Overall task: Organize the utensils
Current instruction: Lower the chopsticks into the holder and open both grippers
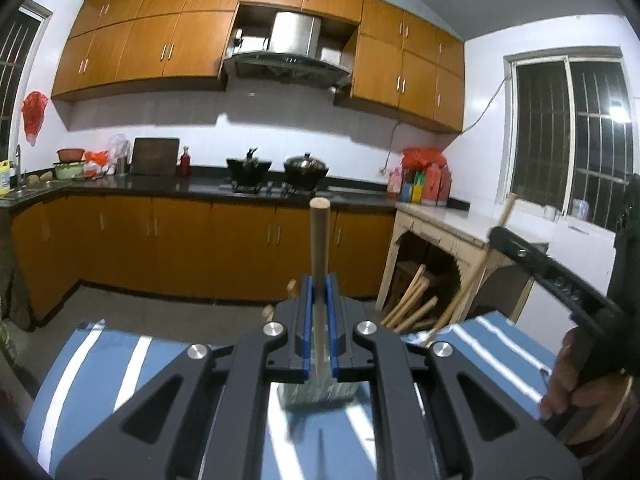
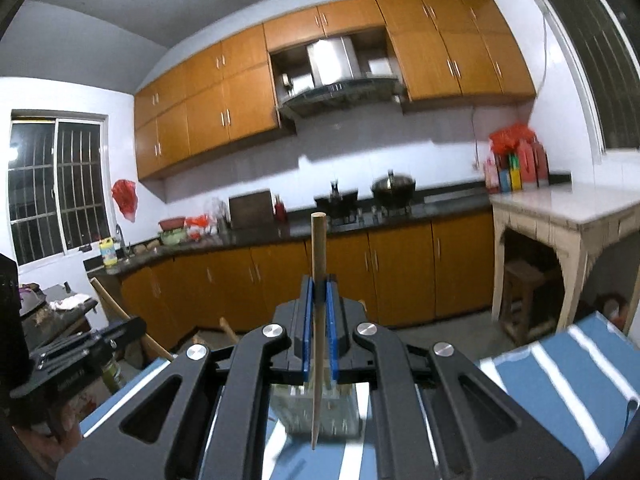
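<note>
My left gripper (image 1: 320, 280) is shut on a wooden chopstick (image 1: 319, 236) that stands upright between its blue pads. Below it a clear utensil holder (image 1: 320, 394) sits on the blue-and-white striped tablecloth (image 1: 100, 364). My right gripper (image 2: 319, 282) is shut on a second wooden chopstick (image 2: 319, 248), upright, with its thin tip hanging over a clear holder (image 2: 316, 412) on the striped cloth (image 2: 560, 368). The right gripper's black body and the hand holding it show at the left wrist view's right edge (image 1: 560, 280).
Kitchen ahead: orange cabinets, dark counter with woks (image 1: 306, 168) on a stove, sink at left. A pale stone-topped side table (image 2: 568, 208) stands at right with wooden sticks under it (image 1: 412, 304). A wooden chair (image 2: 116, 308) stands by the table's left.
</note>
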The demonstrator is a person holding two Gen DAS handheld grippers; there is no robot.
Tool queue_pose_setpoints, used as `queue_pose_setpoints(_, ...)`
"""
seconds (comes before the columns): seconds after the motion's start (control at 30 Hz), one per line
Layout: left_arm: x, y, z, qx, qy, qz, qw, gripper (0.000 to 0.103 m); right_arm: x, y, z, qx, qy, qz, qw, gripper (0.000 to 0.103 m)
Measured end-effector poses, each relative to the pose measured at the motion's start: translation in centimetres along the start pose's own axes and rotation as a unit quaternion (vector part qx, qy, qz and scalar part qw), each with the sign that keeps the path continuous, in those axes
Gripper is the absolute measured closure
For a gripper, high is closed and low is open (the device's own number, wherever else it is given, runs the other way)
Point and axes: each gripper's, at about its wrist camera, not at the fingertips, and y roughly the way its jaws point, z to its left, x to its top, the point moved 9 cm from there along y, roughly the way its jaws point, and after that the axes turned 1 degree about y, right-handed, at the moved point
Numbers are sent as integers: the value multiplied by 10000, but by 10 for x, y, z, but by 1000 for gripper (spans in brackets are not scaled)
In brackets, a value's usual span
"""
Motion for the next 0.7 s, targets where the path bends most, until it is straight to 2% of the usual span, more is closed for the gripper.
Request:
queue_pose_setpoints(0.13,24,14,-9,39,-14,-250,9997,95,14,18,2,-67,8,-227,9997,96)
queue_pose_setpoints(0.27,32,38,-9,152,59,-247,9996,95,15,35,1,-177,3,-355,9992,96)
queue_pose_setpoints(0.43,19,66,-4,274,46,-12,9996,95,1,57,2,-262,-119,-348,9990,96)
queue_pose_setpoints(0.7,-3,92,6,321,6,203,9993,95,-34,80,-4,-304,-81,0,9995,96)
